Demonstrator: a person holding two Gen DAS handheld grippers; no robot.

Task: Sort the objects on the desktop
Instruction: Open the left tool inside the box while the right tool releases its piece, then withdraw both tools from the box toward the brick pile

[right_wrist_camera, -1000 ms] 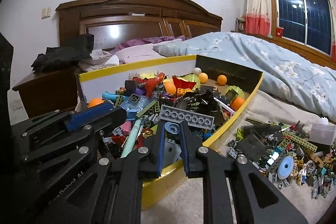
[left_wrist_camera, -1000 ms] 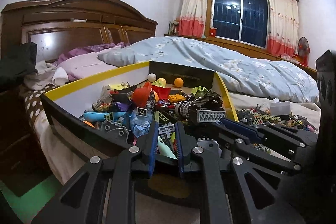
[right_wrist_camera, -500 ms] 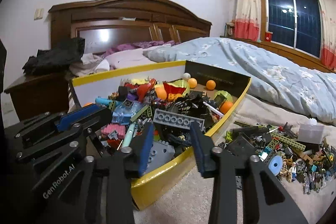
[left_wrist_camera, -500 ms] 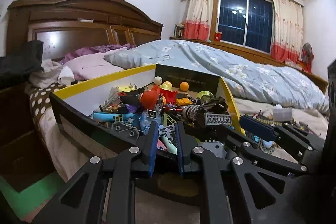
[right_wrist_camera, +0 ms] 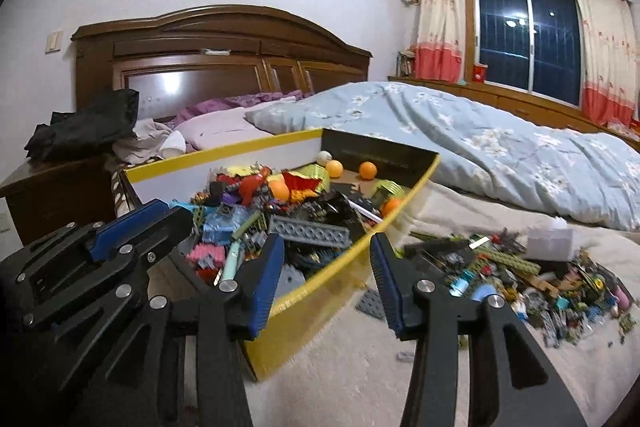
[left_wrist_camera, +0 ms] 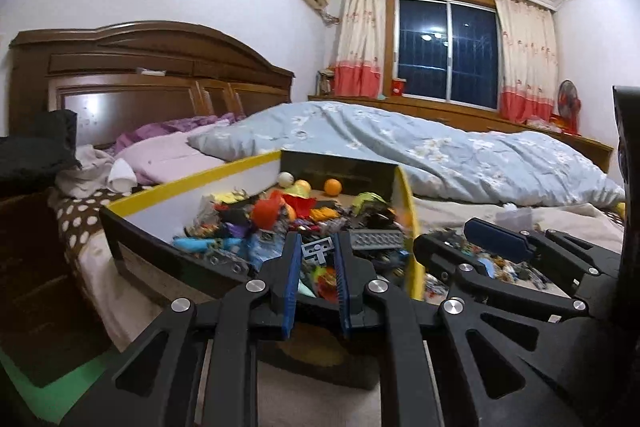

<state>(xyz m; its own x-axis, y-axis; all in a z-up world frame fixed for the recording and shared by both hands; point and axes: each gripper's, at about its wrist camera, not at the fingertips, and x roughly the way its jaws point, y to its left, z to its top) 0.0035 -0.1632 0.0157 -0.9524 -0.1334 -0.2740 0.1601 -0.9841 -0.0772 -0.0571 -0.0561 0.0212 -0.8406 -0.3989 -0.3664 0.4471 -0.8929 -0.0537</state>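
Looking at the bed, you can see the sorting is partly done but not finished. Your yellow-rimmed box (right_wrist_camera: 352, 259) is piled with toy bricks, a long grey brick (right_wrist_camera: 308, 231), and some orange balls (right_wrist_camera: 367, 171) at the far end. A loose pile of small bricks (right_wrist_camera: 520, 275) sits on the blanket just to the right of the box, with a flat grey plate (right_wrist_camera: 370, 303) lying near the box wall. That pile looks like what is left for you to put away, so I think you have a good bit more to go. Your right gripper (right_wrist_camera: 326, 281) has just been opening its jaws, and now they stand about half open. Nothing is between them; you only see the box rim and blanket behind the gap. It hangs over the near corner of the box and does not touch anything. Your left gripper (left_wrist_camera: 316, 281) hangs over the near end of the box with its jaws close together, leaving only a thin gap. A small grey piece (left_wrist_camera: 318, 251) shows in that gap, but I cannot tell if the pads pinch it or if it just lies in the box behind.
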